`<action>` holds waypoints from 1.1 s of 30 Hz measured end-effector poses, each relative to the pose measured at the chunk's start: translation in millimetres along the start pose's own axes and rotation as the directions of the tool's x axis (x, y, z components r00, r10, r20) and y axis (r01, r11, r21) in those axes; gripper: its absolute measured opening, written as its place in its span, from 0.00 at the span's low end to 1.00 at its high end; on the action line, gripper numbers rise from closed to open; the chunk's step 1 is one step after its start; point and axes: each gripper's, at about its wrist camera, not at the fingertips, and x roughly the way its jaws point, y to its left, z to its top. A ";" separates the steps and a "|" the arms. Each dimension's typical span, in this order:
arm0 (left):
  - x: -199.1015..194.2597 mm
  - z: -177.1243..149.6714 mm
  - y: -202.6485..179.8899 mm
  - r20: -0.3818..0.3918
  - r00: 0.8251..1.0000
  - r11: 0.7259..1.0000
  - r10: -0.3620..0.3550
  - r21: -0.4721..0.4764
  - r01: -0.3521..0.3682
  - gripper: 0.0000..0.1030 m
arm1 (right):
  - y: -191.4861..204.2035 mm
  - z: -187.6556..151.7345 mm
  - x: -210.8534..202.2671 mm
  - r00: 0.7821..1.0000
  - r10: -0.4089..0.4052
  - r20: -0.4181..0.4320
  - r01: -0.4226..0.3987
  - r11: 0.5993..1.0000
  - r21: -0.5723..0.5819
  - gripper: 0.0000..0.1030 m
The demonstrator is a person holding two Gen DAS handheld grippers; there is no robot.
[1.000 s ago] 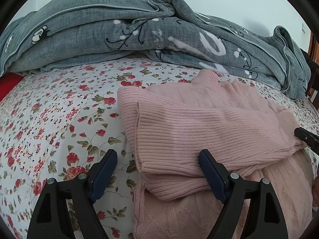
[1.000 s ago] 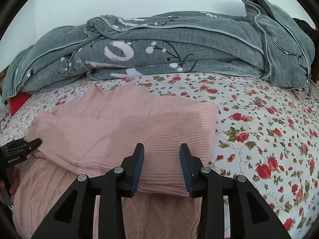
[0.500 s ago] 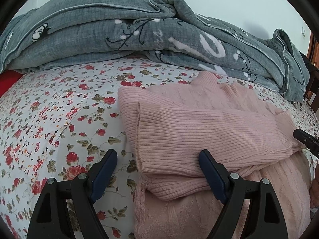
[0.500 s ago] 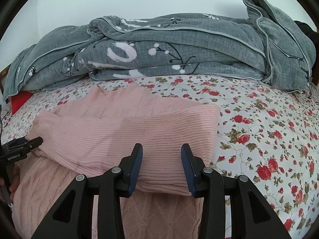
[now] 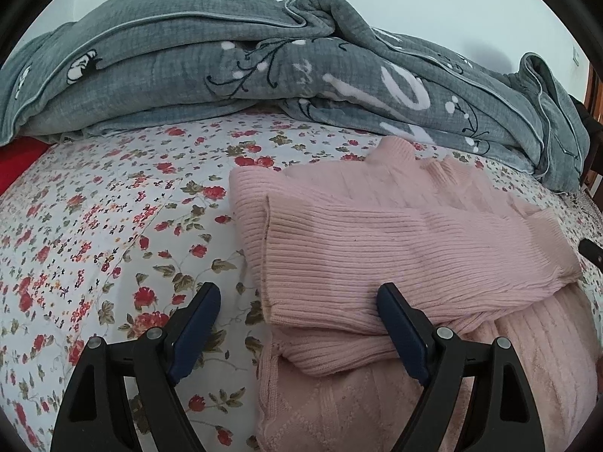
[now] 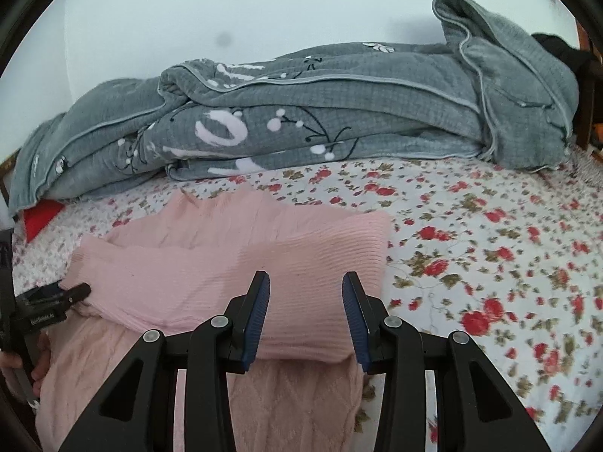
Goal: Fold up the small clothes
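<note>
Pink sweater (image 5: 395, 248) lies part-folded mid-bed on the floral sheet (image 5: 113, 233), near the grey quilt (image 5: 226, 75). Left gripper (image 5: 297, 324) gapes wide, right gripper (image 6: 305, 312) half-open, both empty. Soft, limp knit; best pinched at its hem.

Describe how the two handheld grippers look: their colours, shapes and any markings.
Both match. The left gripper and the right gripper have black plastic arms with triangular cut-outs and silver round pivot bolts. Their fingers carry dark blue ribbed pads. In the right wrist view, the left gripper's body bears small white lettering, too small to read.
</note>
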 end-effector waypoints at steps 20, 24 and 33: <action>-71.6 -55.3 10.5 0.026 0.999 0.998 -0.030 -0.058 0.031 0.86 | -15.1 -137.0 -126.8 0.996 0.058 -0.065 -0.060 0.998 -0.031 0.50; -120.5 -92.1 -0.6 0.038 0.998 0.999 -0.043 -0.029 0.044 0.86 | -22.3 -162.9 -158.3 0.993 0.097 -0.064 -0.095 0.995 0.032 0.50; -193.9 -196.0 -20.1 0.009 1.000 0.997 -0.007 0.083 0.006 0.86 | -13.6 -208.0 -182.2 0.981 0.164 -0.102 -0.151 0.980 0.127 0.50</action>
